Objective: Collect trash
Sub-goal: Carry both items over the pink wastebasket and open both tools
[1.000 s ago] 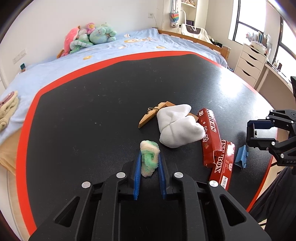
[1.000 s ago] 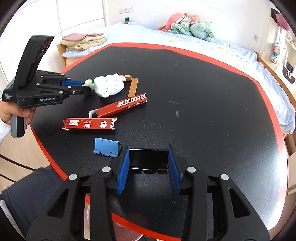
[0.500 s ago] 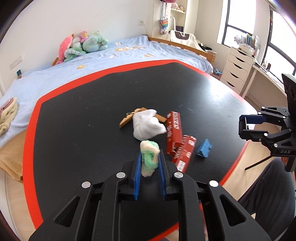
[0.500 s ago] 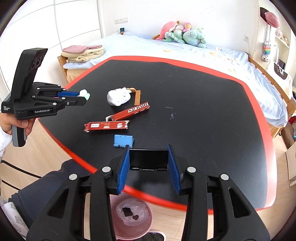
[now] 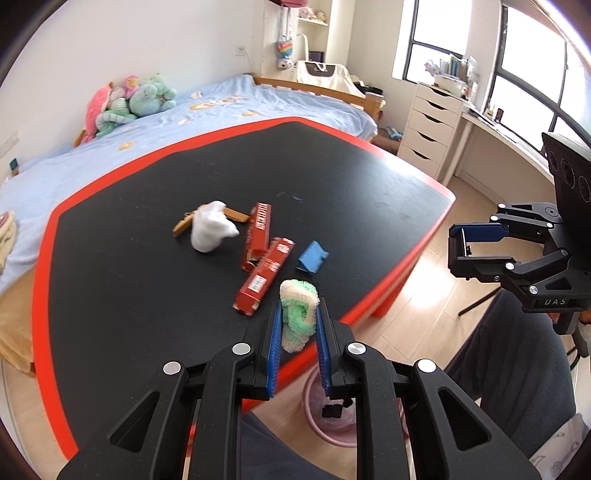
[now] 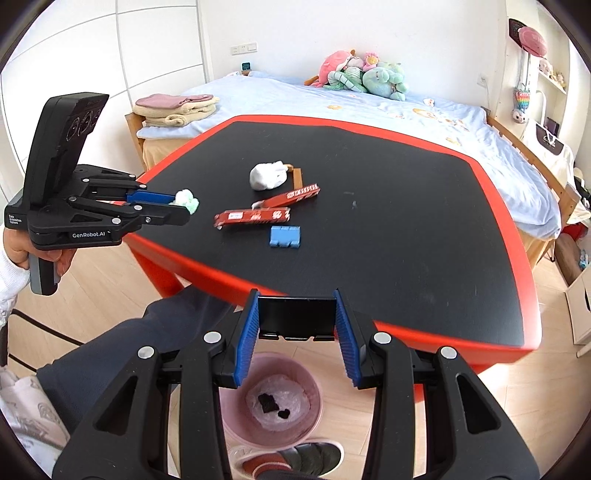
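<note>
Both grippers lifted back, fingers (image 5: 274,334) pinching fluffy wad (image 5: 297,311)

White walls (image 6: 332,29) all round, pale wood floor (image 5: 436,280) below. Black tabletop (image 6: 406,221) edged in red, standing before a bed (image 6: 369,99) in a light blue cover, plush toys (image 6: 362,75) heaped at its head. Folded towels (image 6: 173,109) stacked beside the bed. White drawer chest (image 5: 432,125) under bright windows (image 5: 443,40); daylight glaring on the floorboards.
</note>
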`<state>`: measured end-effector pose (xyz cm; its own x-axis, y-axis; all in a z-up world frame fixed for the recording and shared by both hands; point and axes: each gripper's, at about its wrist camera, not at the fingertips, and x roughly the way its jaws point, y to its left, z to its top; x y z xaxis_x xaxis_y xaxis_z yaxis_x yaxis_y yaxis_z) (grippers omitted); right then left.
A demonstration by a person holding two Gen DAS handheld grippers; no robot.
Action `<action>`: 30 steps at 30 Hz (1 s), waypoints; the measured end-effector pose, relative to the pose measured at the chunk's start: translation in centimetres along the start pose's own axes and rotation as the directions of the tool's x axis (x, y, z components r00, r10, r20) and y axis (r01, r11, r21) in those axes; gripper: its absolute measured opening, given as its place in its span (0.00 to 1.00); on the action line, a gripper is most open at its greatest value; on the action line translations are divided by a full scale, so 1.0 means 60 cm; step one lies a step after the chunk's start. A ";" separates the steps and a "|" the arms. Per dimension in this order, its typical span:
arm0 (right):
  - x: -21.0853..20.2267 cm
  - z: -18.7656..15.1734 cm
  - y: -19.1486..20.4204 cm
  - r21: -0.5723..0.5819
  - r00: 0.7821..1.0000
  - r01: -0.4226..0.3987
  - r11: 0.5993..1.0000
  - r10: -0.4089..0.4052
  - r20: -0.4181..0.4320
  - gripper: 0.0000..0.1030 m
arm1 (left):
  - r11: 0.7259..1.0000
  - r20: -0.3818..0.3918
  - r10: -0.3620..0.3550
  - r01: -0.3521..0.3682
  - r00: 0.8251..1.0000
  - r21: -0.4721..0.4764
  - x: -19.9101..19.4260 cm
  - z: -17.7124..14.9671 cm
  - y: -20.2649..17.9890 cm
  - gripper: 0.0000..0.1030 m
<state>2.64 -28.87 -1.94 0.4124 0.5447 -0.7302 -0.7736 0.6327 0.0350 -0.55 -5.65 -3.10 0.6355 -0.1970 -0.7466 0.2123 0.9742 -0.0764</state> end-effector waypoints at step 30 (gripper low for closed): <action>-0.022 -0.076 0.034 0.023 0.997 -0.070 0.997 0.070 -0.034 0.38 | 0.985 -0.083 -0.156 0.161 0.984 0.060 0.011 -0.059 -0.096 0.17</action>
<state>-1.67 -30.80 -3.99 0.3404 0.5688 -0.7487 -0.7893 0.6055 0.1012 -3.98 -11.00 -5.47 0.5306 -0.3366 -0.7779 0.3563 0.9213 -0.1556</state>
